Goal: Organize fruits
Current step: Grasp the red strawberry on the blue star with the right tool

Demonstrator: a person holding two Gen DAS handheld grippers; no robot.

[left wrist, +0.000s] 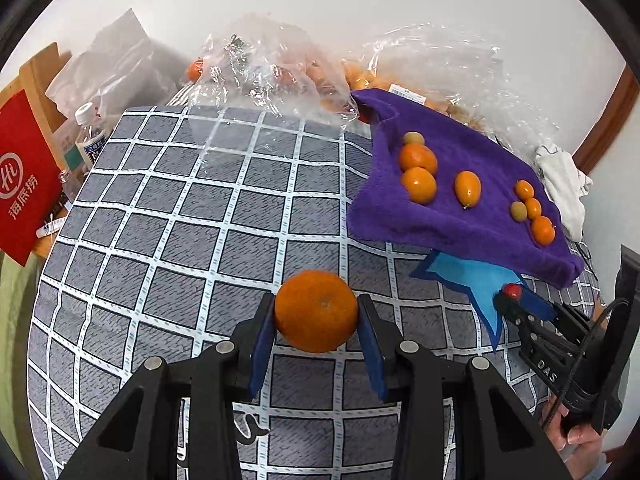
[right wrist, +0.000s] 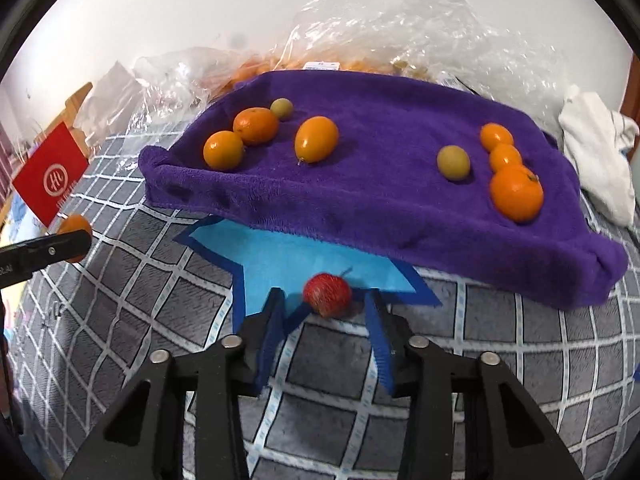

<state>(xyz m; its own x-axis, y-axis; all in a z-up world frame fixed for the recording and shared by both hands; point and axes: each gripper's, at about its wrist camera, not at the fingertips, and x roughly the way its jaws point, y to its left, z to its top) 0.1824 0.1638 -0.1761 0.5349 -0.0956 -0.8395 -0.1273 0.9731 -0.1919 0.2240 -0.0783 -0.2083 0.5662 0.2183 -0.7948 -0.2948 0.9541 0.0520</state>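
Note:
My left gripper (left wrist: 316, 316) is shut on a large orange tangerine (left wrist: 316, 311) and holds it over the checked cloth. A purple towel (left wrist: 472, 160) at the right carries several oranges, kumquats and small green fruits in two groups. My right gripper (right wrist: 325, 308) is open. A small red fruit (right wrist: 328, 294) sits between its pads without touching them, at the edge of a blue star mat (right wrist: 304, 256) that lies partly under the purple towel (right wrist: 380, 200). The right gripper (left wrist: 516, 300) also shows in the left wrist view with the red fruit (left wrist: 512, 290) at its tip.
Clear plastic bags (left wrist: 280, 68) with more oranges lie behind the towel. A water bottle (left wrist: 90, 132), a red paper bag (left wrist: 24, 176) and a white cloth (left wrist: 560, 184) stand around the checked tablecloth (left wrist: 180, 220).

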